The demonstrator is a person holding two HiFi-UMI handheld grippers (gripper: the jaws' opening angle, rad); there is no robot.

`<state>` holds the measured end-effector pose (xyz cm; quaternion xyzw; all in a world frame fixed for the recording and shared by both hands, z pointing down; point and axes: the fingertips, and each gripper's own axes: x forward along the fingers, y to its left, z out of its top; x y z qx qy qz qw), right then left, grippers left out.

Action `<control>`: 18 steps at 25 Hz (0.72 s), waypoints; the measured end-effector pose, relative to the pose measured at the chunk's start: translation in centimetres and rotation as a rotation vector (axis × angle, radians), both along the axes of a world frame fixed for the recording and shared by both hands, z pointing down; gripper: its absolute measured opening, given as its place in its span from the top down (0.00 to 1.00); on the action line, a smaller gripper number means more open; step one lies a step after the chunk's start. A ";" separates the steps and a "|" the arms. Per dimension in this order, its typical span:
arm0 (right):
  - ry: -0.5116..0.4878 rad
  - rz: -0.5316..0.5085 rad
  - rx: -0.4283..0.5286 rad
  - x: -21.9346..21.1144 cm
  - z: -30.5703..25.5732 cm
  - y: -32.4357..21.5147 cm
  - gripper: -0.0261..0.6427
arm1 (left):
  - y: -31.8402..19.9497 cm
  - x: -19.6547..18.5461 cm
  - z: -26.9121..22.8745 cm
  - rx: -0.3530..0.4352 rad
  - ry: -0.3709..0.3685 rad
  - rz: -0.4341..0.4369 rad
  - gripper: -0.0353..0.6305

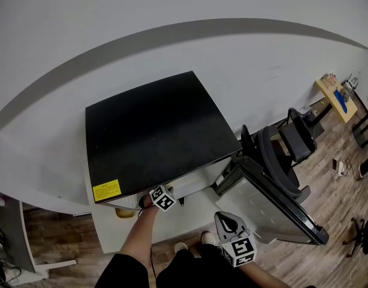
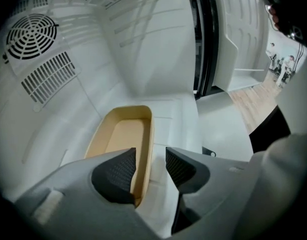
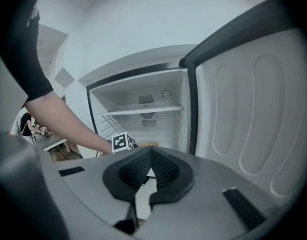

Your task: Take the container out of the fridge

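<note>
A shallow tan container [image 2: 121,139] lies on the white floor inside the fridge [image 1: 154,131]. My left gripper [image 2: 149,156] is open and straddles the container's right wall: one pad is inside the tray, the other outside, with a gap on both sides. In the head view only the left gripper's marker cube [image 1: 162,197] shows at the fridge mouth; its jaws are hidden under the black top. My right gripper [image 3: 150,152] is shut on nothing and hangs in front of the fridge, to the right of my left arm [image 3: 68,121]. A sliver of the container [image 3: 146,144] shows beyond it.
The fridge door [image 1: 274,206] stands swung open to the right, its white inner liner [image 3: 253,114] close beside my right gripper. Inside are a wire shelf [image 3: 143,109] and a round fan grille [image 2: 31,36] on the back wall. A black chair [image 1: 286,155] stands behind the door.
</note>
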<state>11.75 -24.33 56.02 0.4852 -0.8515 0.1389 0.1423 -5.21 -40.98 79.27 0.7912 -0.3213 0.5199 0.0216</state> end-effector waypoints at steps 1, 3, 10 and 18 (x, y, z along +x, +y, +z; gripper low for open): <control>0.001 0.005 -0.001 0.2 0.1 0.1 0.97 | 0.0 0.2 0.2 -0.002 -0.009 0.011 0.66; 0.004 0.013 -0.003 0.4 0.1 0.2 0.97 | 0.0 0.4 0.5 -0.003 -0.035 0.039 0.66; 0.019 0.034 -0.005 1.4 0.1 0.9 0.97 | -0.1 0.5 0.9 -0.011 -0.043 0.048 0.72; 0.020 0.034 -0.010 1.4 -0.1 1.9 0.97 | 0.1 0.4 0.4 -0.008 -0.020 0.023 0.90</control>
